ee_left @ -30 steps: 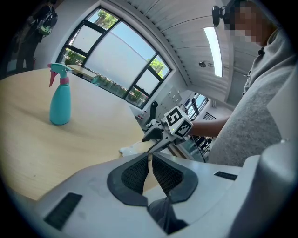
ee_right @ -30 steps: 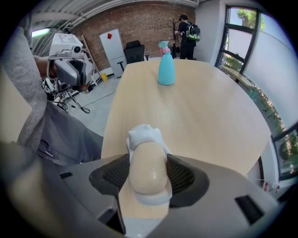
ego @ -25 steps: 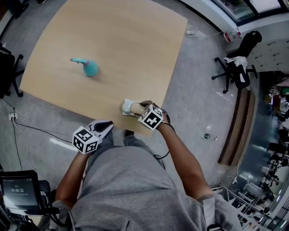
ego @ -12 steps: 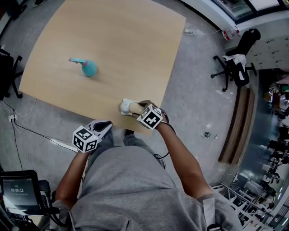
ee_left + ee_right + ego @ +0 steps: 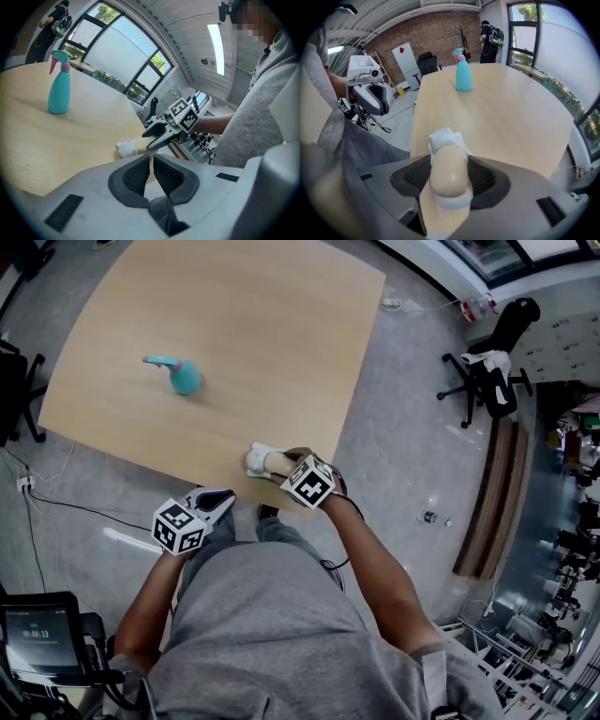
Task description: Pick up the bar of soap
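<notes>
Fingers of the right gripper (image 5: 270, 463) clamp the bar of soap (image 5: 448, 169) at the near edge of the counter (image 5: 234, 324). The left gripper (image 5: 151, 161) hangs just off that edge, its fingers almost touching, holding nothing.

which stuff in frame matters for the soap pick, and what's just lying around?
Job: bar of soap, clamped in the right gripper; white piece under it; table.
Lying about: teal spray bottle; left gripper, shut on nothing; office chair.

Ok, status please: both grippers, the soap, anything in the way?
Right gripper shut on bar of soap. Left gripper shut, empty. Spray bottle far off, nothing blocking.
</notes>
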A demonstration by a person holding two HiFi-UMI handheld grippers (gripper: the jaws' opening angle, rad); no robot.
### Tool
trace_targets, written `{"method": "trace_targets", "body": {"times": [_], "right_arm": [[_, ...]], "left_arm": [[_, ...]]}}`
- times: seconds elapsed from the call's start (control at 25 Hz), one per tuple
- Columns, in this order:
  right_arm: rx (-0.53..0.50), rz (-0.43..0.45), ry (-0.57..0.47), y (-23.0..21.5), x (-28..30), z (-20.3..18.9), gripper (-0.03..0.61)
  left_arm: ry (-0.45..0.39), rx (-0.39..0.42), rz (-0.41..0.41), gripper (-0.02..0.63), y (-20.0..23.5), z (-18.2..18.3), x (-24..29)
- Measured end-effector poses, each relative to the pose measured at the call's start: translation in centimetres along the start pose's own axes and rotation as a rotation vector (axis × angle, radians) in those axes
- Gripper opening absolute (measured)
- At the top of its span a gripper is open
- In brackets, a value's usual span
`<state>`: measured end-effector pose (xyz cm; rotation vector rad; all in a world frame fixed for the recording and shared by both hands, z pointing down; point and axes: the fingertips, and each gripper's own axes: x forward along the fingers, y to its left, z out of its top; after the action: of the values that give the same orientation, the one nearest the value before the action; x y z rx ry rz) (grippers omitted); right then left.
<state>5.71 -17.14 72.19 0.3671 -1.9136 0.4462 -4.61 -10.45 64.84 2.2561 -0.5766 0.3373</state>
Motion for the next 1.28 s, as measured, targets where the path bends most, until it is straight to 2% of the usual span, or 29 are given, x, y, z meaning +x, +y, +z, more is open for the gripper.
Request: {"method": "trace_targets", "body": {"times": [0.24, 0.36, 0.4, 0.44, 0.56, 0.64, 0.76, 0.88, 0.92, 0.96, 1.08, 1.28], "right_arm": [[0.043, -0.004, -0.085, 0.2, 0.1, 1.1, 0.250], [0.121, -0.022, -0.104, 0.1, -0.6, 0.8, 0.244], [0.142, -0.030, -0.114, 0.5, -0.9, 1.0, 0.209], [0.150, -0.039, -0.128, 0.7, -1.1, 1.5, 0.132], [0.085, -0.070, -0.120, -0.2, -1.3, 3.4, 0.005], [0.032, -0.059, -0.065, -0.6, -0.3, 3.7, 0.005], [-0.026, -0.032, -0.022, -0.9, 0.9, 3.5, 0.005], [-0.134, 0.021, 0.002, -0.7, -0.1, 3.2, 0.017], [-0.165, 0.058, 0.033, -0.1, -0.4, 2.7, 0.107], [-0.189, 0.088, 0.073, 0.5, -0.4, 1.9, 0.251], [-0.239, 0.073, 0.153, 1.1, 0.4, 0.0, 0.256], [-0.222, -0.009, 0.177, 0.8, 1.0, 0.2, 0.258]], "left_arm": [[-0.008, -0.012, 0.026, 0.008, 1.3, -2.7, -0.4], [0.001, -0.055, 0.043, 0.008, 1.7, -3.5, -0.1], [0.005, -0.057, 0.047, 0.008, 1.7, -3.7, -0.8], [-0.001, -0.049, 0.058, 0.008, 2.0, -3.6, -1.7], [-0.073, -0.028, 0.123, 0.008, 4.3, -1.7, -4.3], [-0.109, -0.040, 0.152, 0.008, 5.8, -1.0, -5.4], [-0.091, -0.046, 0.159, 0.008, 7.0, -0.8, -5.3], [-0.076, -0.030, 0.126, 0.008, 6.5, 0.8, -3.6], [-0.070, -0.025, 0.114, 0.008, 6.2, 1.3, -2.9], [-0.063, -0.020, 0.104, 0.008, 6.0, 1.7, -2.3], [-0.059, -0.012, 0.077, 0.008, 5.2, 2.7, -0.9], [-0.069, 0.009, 0.039, 0.008, 4.0, 4.1, 0.3]]}}
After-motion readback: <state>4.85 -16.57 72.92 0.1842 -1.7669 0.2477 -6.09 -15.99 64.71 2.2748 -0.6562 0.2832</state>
